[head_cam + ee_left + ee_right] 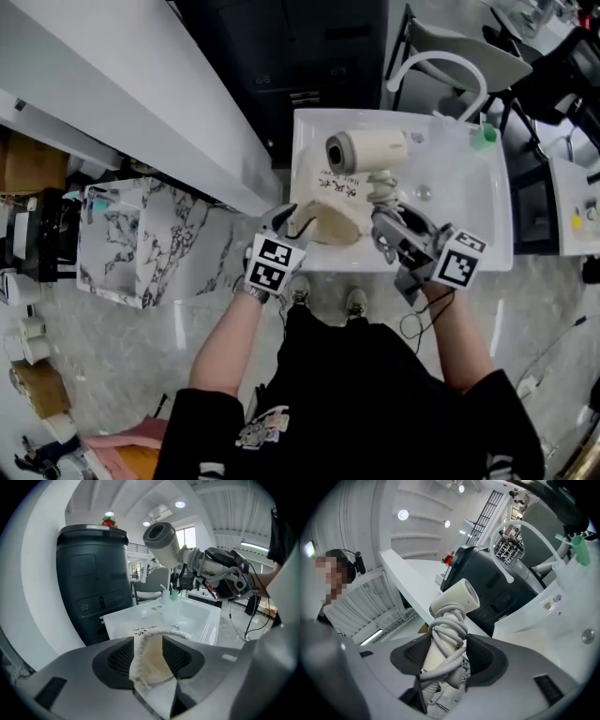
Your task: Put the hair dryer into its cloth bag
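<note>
**A:** Grip first: what has the right gripper [445, 654] got?

**B:** Its jaws are closed on the handle of the cream plastic hair dryer [454, 599], over the grey cord [446, 629] wound round it. The barrel sticks out beyond the jaws, held up over the white washbasin [497, 220].

**A:** And the left gripper [149, 654]?

**B:** Its jaws are spread wide and pinch nothing. The beige cloth bag [152, 663] lies slack between them on the basin's front edge, its mouth rim arching across. The dryer hangs above it, clear of the cloth.
</note>
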Motion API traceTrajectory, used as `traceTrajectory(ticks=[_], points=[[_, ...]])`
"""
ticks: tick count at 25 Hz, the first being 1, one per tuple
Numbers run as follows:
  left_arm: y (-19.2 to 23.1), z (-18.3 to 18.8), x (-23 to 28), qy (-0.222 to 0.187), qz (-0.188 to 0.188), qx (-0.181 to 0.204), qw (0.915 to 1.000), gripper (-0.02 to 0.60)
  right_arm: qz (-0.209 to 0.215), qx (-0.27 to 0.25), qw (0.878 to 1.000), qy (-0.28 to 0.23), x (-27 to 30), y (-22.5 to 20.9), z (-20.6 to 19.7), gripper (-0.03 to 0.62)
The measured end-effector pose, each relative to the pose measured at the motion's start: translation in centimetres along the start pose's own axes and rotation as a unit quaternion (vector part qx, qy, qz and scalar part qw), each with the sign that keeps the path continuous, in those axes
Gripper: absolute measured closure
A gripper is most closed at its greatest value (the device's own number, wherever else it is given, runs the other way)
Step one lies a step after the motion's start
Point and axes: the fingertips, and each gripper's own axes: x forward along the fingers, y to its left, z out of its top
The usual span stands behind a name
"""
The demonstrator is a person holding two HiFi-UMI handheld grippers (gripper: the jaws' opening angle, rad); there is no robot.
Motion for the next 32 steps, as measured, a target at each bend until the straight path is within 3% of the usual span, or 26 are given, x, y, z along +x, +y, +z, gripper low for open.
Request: traceTrajectory(ticks=[6,17,21,26,32], points=[[1.0,-1.9,2.2,0.027,-0.044,0.055,0.9971,0.403,-0.038,0.013,0.999,-0.015,0.6,0.0,-2.2,0.359],[0.5,-1.6,5.1,0.042,-0.119,0.105,0.9864,0.403,-0.116,0.04,0.992,-0.032,-1.2,0.0,-5.5,0.361],[0.4,-1.7,5.5,0.046,-0.135,0.102,0.9845,0.411,-0.138,0.06,0.988,-0.041,-2.2,0.0,-7.4,0.359],[0.8,-1.7,5.8,0.046,-0.14,0.094,0.9846,0.497,-0.159,0.085,0.983,-0.043,-3.2,-0.4,-9.6,0.361],[0.8,-2.0,5.8,0.044,-0.149,0.089,0.9838,0.525,-0.176,0.093,0.979,-0.038,-4.1,0.1,-12.5,0.361]])
